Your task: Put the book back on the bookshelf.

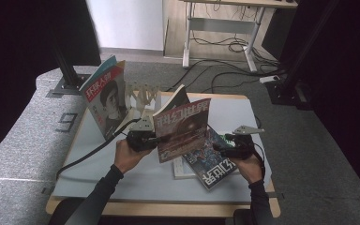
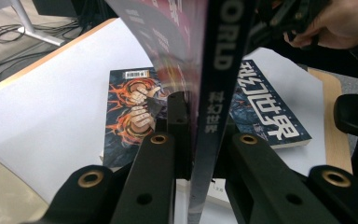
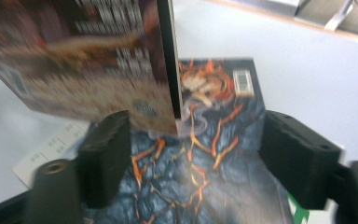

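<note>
1. Your left gripper [image 1: 146,139] is clamped on the spine of the red magazine [image 1: 183,129] and holds it upright above the middle of the table [image 1: 98,173]; in the left gripper view the jaws pinch the dark spine [image 2: 212,116] from both sides.
2. Your left hand [image 1: 127,157] sits low behind that gripper, forearm coming in from the near edge, cable trailing off to the left.
3. Your right gripper [image 1: 227,149] is just right of the held magazine, its jaws spread wide with nothing pressed between them. In the right gripper view they frame the blue magazine [image 3: 200,177] lying flat below, and the held one's lower corner [image 3: 154,116] hangs just in front of them.
4. Count four magazines or booklets: the red one in the grip, the blue one [image 1: 211,161] flat on the table, a white booklet [image 1: 182,169] under it, and one propped in the wooden rack [image 1: 143,96] at the far left [image 1: 105,101].
5. The flat pile lies near the right front edge; the near left half of the table gives you open room.
</note>
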A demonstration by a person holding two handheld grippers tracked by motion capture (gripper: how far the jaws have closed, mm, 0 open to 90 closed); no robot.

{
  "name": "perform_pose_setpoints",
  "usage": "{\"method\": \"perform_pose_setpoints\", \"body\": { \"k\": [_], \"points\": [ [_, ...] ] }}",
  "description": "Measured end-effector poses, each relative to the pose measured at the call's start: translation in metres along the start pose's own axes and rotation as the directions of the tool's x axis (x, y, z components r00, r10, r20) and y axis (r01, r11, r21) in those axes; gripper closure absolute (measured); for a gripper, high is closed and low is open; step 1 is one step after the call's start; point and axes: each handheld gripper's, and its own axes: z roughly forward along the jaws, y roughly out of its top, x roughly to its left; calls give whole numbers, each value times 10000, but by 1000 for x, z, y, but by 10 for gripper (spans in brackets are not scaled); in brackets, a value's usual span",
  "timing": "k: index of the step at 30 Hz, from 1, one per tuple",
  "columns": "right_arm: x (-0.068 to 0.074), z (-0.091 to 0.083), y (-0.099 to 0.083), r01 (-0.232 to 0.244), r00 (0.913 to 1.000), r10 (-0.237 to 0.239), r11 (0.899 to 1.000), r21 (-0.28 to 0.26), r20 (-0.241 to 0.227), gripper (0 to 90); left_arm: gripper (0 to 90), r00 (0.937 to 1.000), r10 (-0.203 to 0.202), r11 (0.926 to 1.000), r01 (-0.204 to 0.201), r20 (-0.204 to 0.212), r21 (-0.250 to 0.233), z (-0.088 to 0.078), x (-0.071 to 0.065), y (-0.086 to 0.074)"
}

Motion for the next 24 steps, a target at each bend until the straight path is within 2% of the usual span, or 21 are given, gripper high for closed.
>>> {"method": "perform_pose_setpoints", "body": {
  "k": [2,3,4,7,13,19,20,24],
  "points": [
    [-1,6,-6,-1,10000,-3,9994,347,99,155,834,10000,-17,10000,17,-51,-28,0,0,0],
    [-1,6,-6,-1,10000,-3,9994,347,99,155,835,10000,-17,10000,17,-51,-28,0,0,0],
    [-1,11,-10,-9,9997,-6,9979,642,239,138,836,9999,-91,9999,90,-97,-88,1,-1,0],
    [-1,15,-15,-58,9996,36,9967,810,271,126,836,9998,-157,9998,155,-143,-106,1,-1,0],
    [-1,31,-33,-71,9974,-34,9894,1452,716,34,838,9978,-322,9994,312,-578,-177,-4,-2,2],
    [-3,37,-43,-221,9945,56,9873,1570,1049,0,840,9962,-490,9985,473,-721,-259,-11,-1,5],
    [-2,39,-46,-67,9928,-118,9882,1531,1195,0,840,9955,-557,9982,537,-760,-281,-13,-1,6],
    [-1,40,-47,-50,9914,-136,9899,1419,1298,0,840,9941,-625,9977,600,-891,-308,-16,0,7]
  ]
}}
